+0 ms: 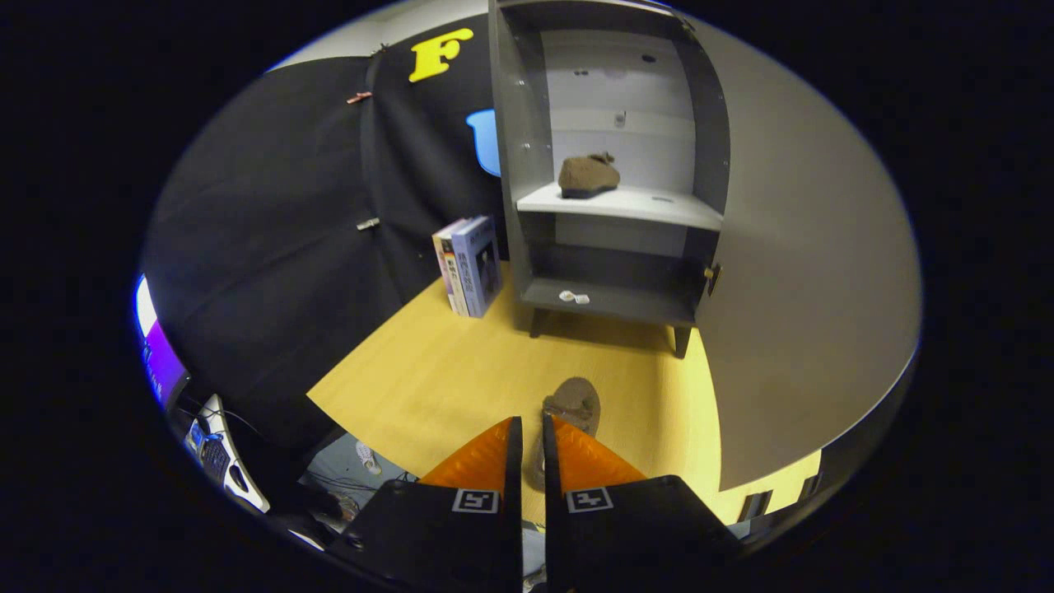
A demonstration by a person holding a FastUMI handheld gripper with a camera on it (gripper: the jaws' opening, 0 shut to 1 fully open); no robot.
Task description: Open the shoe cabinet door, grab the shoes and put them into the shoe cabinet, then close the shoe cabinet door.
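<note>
The grey shoe cabinet (527,148) stands open on the yellow table, beyond the fingers. Its door (807,272) is swung wide to the right. One brown shoe (588,175) rests on the white middle shelf (659,206). A second brown shoe (574,403) hangs just ahead of my fingertips, its near edge pinched in the narrow gap between them. My gripper (533,428) is shut on this shoe, well short of the cabinet and above the table.
Two upright books (469,265) lean beside the cabinet's left wall. A small white object (574,297) lies on the bottom shelf. The yellow table (428,379) ends near my fingers; a monitor (156,354) and cables sit lower left.
</note>
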